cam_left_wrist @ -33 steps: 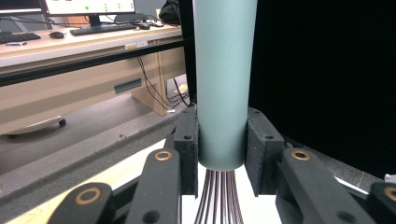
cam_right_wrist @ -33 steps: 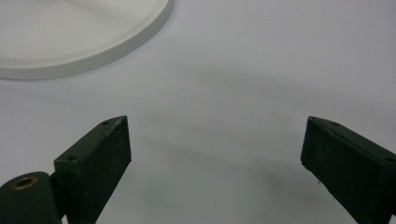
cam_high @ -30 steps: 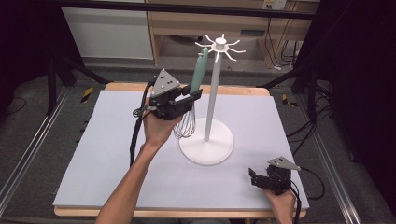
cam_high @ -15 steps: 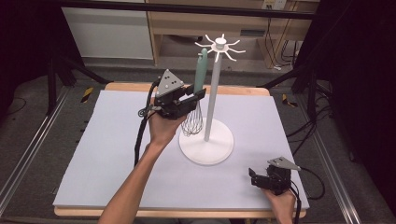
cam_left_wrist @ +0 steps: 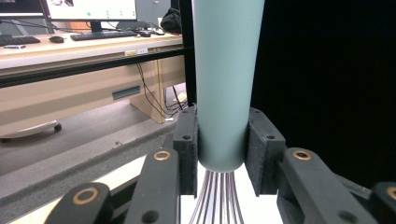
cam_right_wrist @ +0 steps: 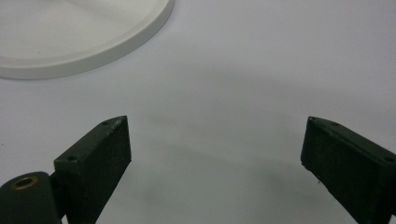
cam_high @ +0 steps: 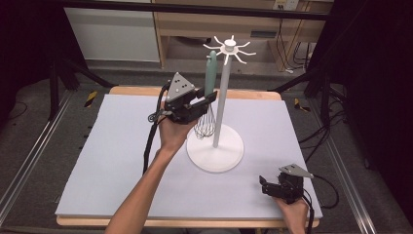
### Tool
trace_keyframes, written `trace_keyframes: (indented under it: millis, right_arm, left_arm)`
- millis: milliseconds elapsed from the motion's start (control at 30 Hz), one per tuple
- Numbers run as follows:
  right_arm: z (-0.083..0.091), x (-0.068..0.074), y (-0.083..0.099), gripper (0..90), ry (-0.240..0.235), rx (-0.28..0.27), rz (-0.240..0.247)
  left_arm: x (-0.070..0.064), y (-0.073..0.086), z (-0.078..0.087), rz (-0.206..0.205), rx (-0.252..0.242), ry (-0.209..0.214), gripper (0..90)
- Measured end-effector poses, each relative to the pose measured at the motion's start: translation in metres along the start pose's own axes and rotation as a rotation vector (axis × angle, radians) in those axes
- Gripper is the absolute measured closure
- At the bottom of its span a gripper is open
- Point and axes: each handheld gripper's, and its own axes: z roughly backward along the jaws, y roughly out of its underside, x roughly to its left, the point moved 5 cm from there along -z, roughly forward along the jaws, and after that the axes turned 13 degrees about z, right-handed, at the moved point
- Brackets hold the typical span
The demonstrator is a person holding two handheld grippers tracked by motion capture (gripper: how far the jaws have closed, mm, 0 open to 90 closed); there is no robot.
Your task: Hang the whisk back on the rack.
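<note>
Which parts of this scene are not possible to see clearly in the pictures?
- Whisk: its handle top is cut off by the upper edge of the left gripper view.
- Whisk wires: partly hidden behind the left gripper in the high view.
- Hook stand: in the right gripper view, the frame edge cuts its base.
- Right gripper: small in the high view.

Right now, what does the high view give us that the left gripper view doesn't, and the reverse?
High view: the hook stand, its round base on the table, and the open right tool near the front edge. Left gripper view: the pads clamping the handle's lower end, wires fanning below. Both: the left tool holding the whisk upright.
</note>
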Motion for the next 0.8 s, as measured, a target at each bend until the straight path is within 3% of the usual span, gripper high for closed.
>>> trace_keyframes:
  millis: [367,800]
  right_arm:
    - [0.000,0.000,0.000,9.0,0.002,0.001,-0.001]
    - [0.000,-0.001,0.001,9.0,0.009,0.006,-0.003]
  left_arm:
    - [0.000,0.002,0.004,0.004,-0.007,0.008,63.4]
    - [0.003,0.019,0.028,-0.011,0.008,0.021,57.9]
